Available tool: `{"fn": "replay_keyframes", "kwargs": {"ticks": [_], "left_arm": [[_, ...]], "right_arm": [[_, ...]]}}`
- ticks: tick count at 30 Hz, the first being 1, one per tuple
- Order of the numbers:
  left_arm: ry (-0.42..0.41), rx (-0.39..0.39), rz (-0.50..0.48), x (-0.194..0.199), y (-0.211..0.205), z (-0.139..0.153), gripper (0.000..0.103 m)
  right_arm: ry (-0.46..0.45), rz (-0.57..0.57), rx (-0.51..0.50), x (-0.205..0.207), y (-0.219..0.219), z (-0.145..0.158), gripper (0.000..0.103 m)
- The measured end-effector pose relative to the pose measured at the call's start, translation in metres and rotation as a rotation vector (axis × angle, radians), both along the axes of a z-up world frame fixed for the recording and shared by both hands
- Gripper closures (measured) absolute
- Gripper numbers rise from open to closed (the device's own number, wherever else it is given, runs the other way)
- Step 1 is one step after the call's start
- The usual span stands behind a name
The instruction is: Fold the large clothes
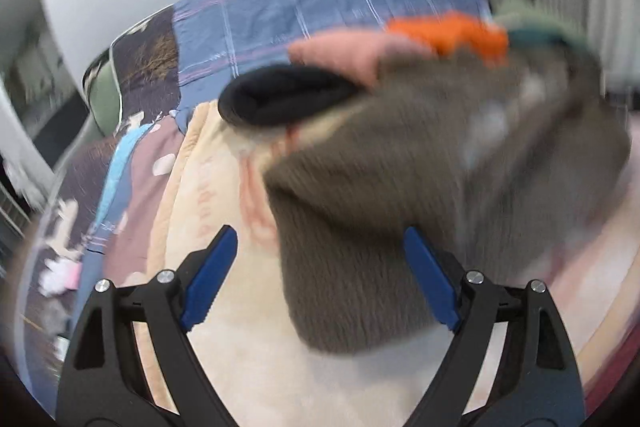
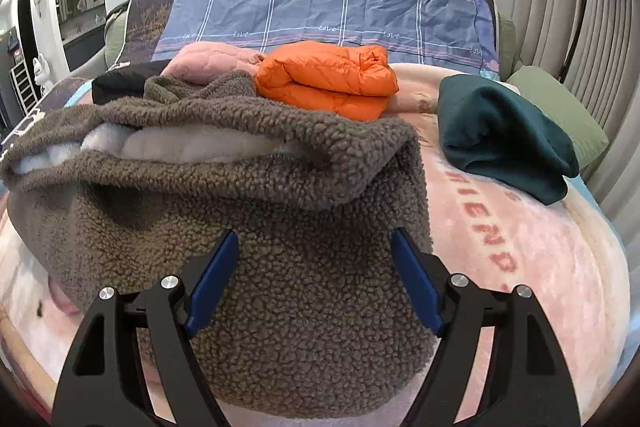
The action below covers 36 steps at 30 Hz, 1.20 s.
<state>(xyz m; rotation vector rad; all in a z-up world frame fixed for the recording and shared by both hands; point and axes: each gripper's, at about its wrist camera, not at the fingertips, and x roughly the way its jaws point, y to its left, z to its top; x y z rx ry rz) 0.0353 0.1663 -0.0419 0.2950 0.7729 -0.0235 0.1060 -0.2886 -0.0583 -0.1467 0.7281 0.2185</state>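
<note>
While both hand-held grippers gape, the fleece (image 2: 248,227) lies bunched.

The left wrist view is smeared by motion, so the brown fleece garment (image 1: 400,195) and the folded clothes behind it lose their outlines. In the right wrist view the fleece hides most of the black garment (image 2: 120,83) and pink quilted garment (image 2: 208,61) near the bed's far edge

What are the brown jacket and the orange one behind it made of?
The brown jacket looks like curly sherpa fleece, matte and nubbly, with a smoother white plush lining showing. The orange jacket seems a thin, slightly shiny shell, probably nylon, puffed in quilted channels.
</note>
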Motion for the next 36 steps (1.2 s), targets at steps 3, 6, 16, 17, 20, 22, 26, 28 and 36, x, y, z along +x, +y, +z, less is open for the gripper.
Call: {"fn": "replay_keyframes", "kwargs": {"ticks": [3,6,16,17,20,22,26,28,36], "left_arm": [[0.05,0.072,-0.056,-0.006,-0.02,-0.023,0.017],[0.012,0.121,-0.06,0.006,-0.035,-0.024,0.017],[-0.199,0.038,0.246,0.134,0.004,0.043,0.016],[-0.182,-0.002,0.296,0.148,0.018,0.043,0.016],[-0.092,-0.145,0.279,0.164,0.038,0.032,0.017],[-0.031,-0.213,0.24,0.17,0.045,0.021,0.014],[0.128,-0.353,0.199,0.192,0.052,-0.017,0.014],[0.188,-0.403,0.188,0.203,0.05,-0.033,0.014],[0.079,-0.395,0.18,0.181,0.035,-0.031,0.09]], "right_arm": [[0.0,-0.007,-0.008,-0.001,-0.003,-0.001,0.024],[-0.01,-0.031,-0.036,0.009,0.0,0.0,0.023],[-0.126,-0.193,0.053,0.105,-0.008,0.052,0.023],[-0.108,-0.239,0.119,0.118,-0.019,0.057,0.023],[-0.038,-0.247,0.273,0.135,-0.04,0.056,0.023],[-0.009,-0.223,0.293,0.141,-0.044,0.05,0.023],[0.121,-0.166,0.332,0.16,-0.048,0.026,0.023],[0.252,-0.121,0.393,0.174,-0.044,0.006,0.022],[0.217,-0.107,0.488,0.164,-0.031,0.005,0.089]]}}
